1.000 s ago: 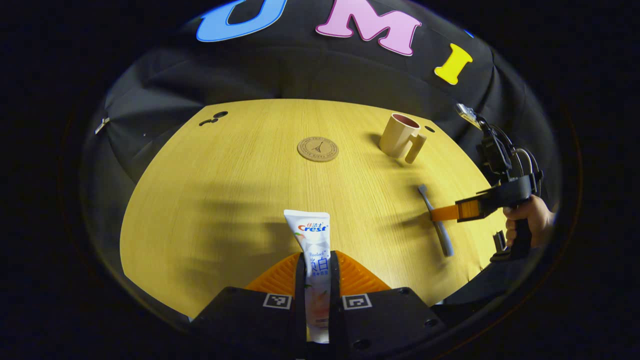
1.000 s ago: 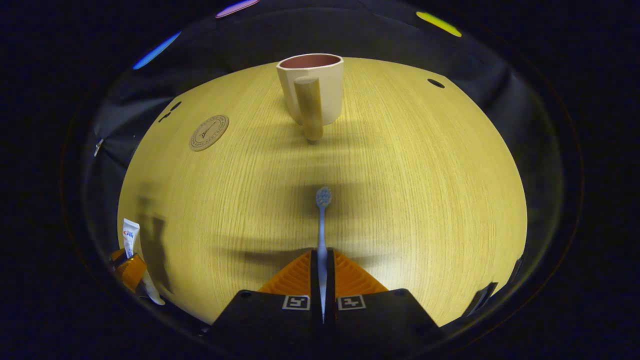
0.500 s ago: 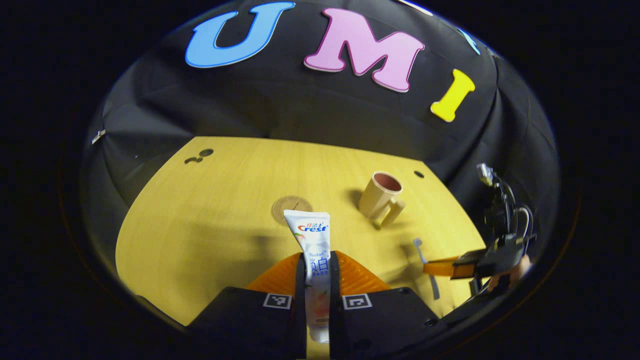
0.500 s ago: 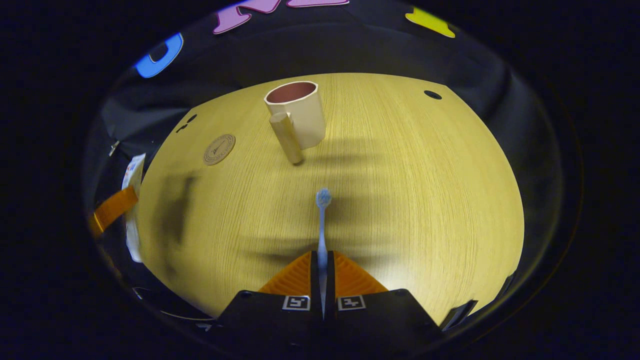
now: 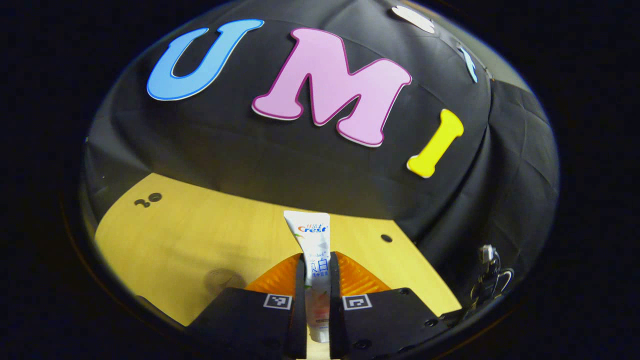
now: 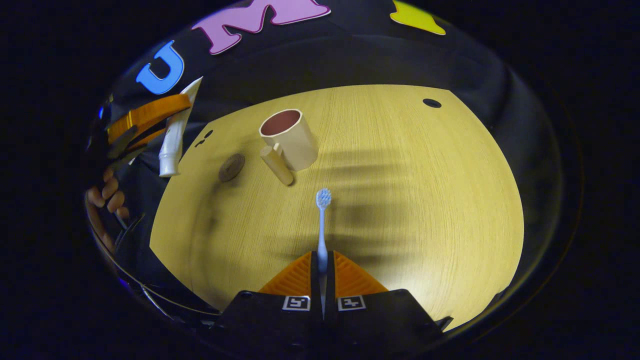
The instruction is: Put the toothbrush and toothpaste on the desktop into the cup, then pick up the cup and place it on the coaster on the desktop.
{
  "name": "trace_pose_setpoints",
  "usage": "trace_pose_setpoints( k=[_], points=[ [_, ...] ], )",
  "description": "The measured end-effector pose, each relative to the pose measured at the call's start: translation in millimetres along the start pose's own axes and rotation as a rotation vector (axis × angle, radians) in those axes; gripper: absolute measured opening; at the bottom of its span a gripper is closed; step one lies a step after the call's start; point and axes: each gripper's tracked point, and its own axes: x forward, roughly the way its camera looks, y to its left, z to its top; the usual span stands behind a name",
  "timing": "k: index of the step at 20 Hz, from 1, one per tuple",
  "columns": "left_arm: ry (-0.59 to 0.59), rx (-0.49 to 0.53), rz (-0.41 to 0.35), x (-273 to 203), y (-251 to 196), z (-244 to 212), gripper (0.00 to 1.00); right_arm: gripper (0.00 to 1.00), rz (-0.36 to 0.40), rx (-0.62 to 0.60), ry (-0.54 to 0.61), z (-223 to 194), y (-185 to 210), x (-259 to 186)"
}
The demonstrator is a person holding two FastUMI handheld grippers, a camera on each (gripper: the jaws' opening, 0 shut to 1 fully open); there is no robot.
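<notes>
My left gripper (image 5: 317, 260) is shut on the white toothpaste tube (image 5: 312, 240), held high with its flat end pointing at the booth wall. In the right gripper view that same gripper (image 6: 145, 117) hangs at the upper left, tube (image 6: 175, 137) cap down. My right gripper (image 6: 322, 257) is shut on the handle of the pale blue toothbrush (image 6: 323, 220), bristles forward, lifted above the table. The beige cup (image 6: 289, 137) with a dark pink inside stands upright ahead, handle toward me. The round brown coaster (image 6: 231, 167) lies just left of the cup; the coaster (image 5: 220, 277) also shows faintly in the left gripper view.
The wooden table (image 6: 400, 190) has a small dark hole (image 6: 431, 103) at its far right and paired holes (image 6: 204, 139) at the far left. A hand (image 6: 105, 192) holds the left gripper's handle at the left edge. Black cloth wall (image 5: 310, 165) rises behind the table.
The left gripper rose and tilted up with the toothpaste, so the cup and toothbrush dropped from its view. The right gripper lifted slightly with the toothbrush; the cup looks farther left.
</notes>
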Motion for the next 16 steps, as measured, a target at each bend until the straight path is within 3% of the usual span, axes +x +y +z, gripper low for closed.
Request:
trace_pose_setpoints(
  k=[6,12,16],
  points=[
    [-0.104,0.033,-0.059,67.8,-26.6,16.8,0.22,0.05,0.032,0.015,0.028,-2.7,-19.8,-13.1],
    [-0.137,0.06,-0.063,124.7,-18.3,-6.6,0.24,0.05,0.053,0.026,0.057,-12.2,-22.7,-17.2],
    [-0.135,0.112,-0.105,143.7,-19.1,-30.1,0.25,0.05,0.048,0.001,0.073,-17.4,-23.7,-13.4]
  ],
)
